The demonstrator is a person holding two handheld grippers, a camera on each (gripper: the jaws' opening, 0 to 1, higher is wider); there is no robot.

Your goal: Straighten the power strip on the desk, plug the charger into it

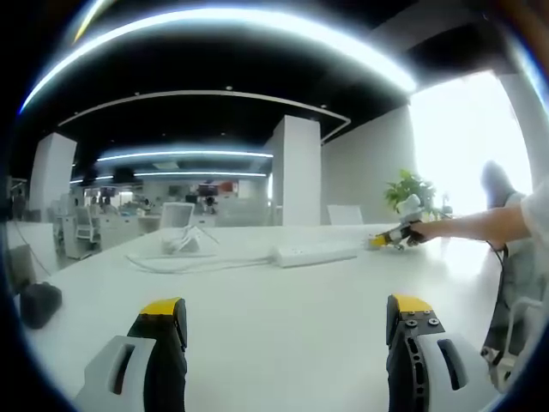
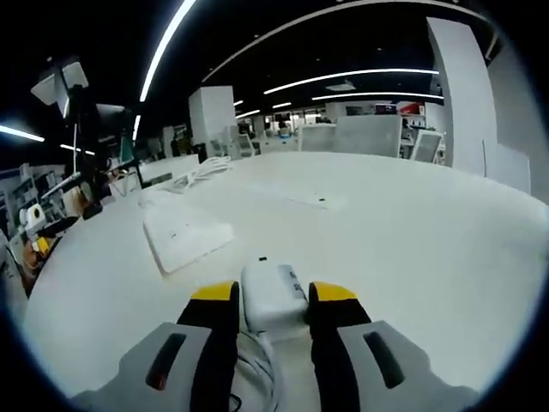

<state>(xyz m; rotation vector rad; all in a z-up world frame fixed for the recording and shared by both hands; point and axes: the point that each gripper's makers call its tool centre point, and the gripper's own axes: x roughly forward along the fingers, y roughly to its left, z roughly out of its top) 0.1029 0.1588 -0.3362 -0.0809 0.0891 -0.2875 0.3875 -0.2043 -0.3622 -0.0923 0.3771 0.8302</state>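
Currently, the charger [image 2: 273, 294] is being clamped between the right gripper [image 2: 271, 311] jaws, near the power strip [image 2: 186, 234] end. The left gripper [image 1: 286, 319] is being held wide open and empty above the desk [image 1: 283, 343].

left gripper [image 1: 287, 322] agape, right gripper [image 2: 270, 296] clamped

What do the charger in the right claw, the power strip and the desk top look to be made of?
Charger: looks like hard white plastic, smooth with a slight sheen, rounded edges; the right claw is closed on it. Power strip: apparently matte white moulded plastic, a flat bar with even colour. Desk: smooth white top, probably laminate, with soft reflections of the ceiling lights; the core cannot be told.
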